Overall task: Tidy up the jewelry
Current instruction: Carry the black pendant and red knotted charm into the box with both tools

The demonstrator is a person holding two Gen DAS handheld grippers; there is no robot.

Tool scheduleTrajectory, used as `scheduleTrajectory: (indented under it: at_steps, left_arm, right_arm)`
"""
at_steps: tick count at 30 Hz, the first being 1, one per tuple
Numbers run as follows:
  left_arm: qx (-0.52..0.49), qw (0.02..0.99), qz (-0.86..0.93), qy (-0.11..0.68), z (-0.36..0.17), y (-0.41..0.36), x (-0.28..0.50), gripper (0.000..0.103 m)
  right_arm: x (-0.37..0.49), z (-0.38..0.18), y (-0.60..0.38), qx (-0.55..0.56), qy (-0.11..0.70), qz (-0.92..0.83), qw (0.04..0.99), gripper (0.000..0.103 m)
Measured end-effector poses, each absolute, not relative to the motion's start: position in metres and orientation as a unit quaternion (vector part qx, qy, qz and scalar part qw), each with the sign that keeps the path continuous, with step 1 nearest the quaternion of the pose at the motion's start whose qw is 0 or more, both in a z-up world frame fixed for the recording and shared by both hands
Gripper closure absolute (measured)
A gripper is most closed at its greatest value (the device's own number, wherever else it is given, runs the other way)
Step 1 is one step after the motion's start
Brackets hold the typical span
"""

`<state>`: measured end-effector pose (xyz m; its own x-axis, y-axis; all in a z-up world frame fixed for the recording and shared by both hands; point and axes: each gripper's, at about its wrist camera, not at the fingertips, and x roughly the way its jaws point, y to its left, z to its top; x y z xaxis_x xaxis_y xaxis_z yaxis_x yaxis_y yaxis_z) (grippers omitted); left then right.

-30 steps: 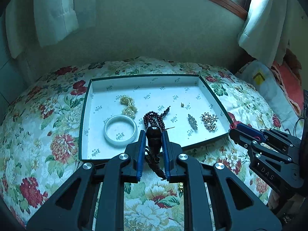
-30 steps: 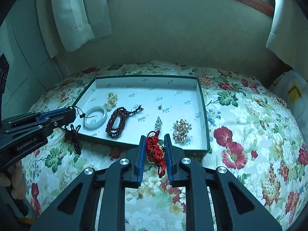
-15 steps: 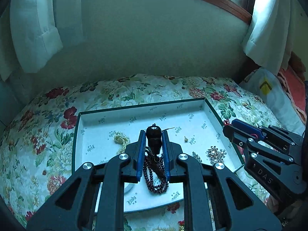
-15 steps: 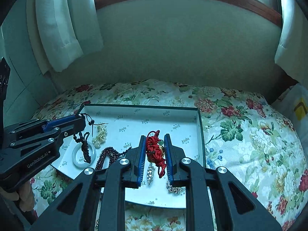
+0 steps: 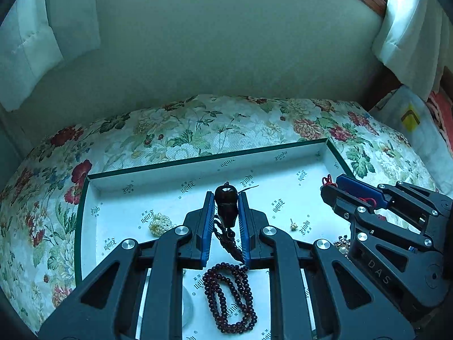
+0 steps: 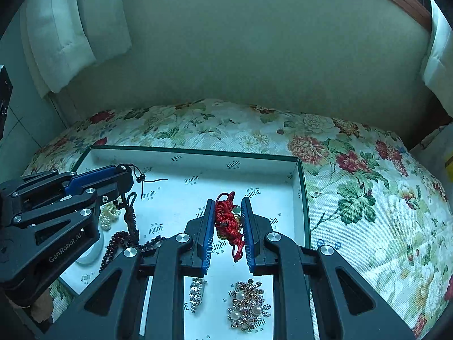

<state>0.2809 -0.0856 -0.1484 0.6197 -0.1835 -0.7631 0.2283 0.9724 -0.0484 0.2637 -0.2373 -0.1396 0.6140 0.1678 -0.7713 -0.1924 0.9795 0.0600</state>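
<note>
You are working over a bed covered in a cream quilt printed with red flowers and green leaves [image 5: 198, 130], which is filling the scene below a pale wall and white curtains. On the quilt a shallow white cardboard box lid with a dark green rim and small printed logos [image 5: 158, 181] is lying flat and is serving as the tray for the jewelry. You are holding your left gripper [image 5: 225, 223] over the middle of that tray, its blue-padded jaws nearly closed and pinching a dark brown carved bead pendant on a knotted dark cord [image 5: 225, 204], whose tassel is hanging down between the fingers. You are holding your right gripper [image 6: 228, 228] over the right half of the tray, its jaws likewise drawn in close and clamping a bundle of red knotted cord with a small pale bead and a glint of gold [image 6: 228, 221]; one red loop is dangling beneath the pads. Inside the tray, a long loop of dark red wooden beads [image 5: 230, 297] is lying just under your left gripper, and a pale jade-like bangle [image 6: 90, 252] is showing partly behind that gripper in the right view. A gold flower brooch set with pearls and rhinestones [image 6: 247, 306] is resting near the tray's front right, a narrow rhinestone clip [image 6: 196, 293] just to its left, a small cluster of cream pearls [image 5: 160, 223] toward the left, and a tiny gold stud earring [image 5: 293, 225] lying alone.
</note>
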Motion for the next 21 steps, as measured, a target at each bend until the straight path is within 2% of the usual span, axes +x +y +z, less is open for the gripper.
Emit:
scheduleTrajectory:
  at_steps: [9,21]
  left_arm:
    - [0.042,0.884,-0.096,0.456,-0.178,-0.087,0.307,0.087]
    - [0.041,0.875,-0.088,0.474,-0.190,-0.085,0.315,0.086]
  right_arm:
    - [0.284,-0.167,-0.240,-0.019,0.456,0.094,0.885,0.084]
    - [0.291,-0.172,-0.240,-0.016,0.468,0.095,0.879,0.084]
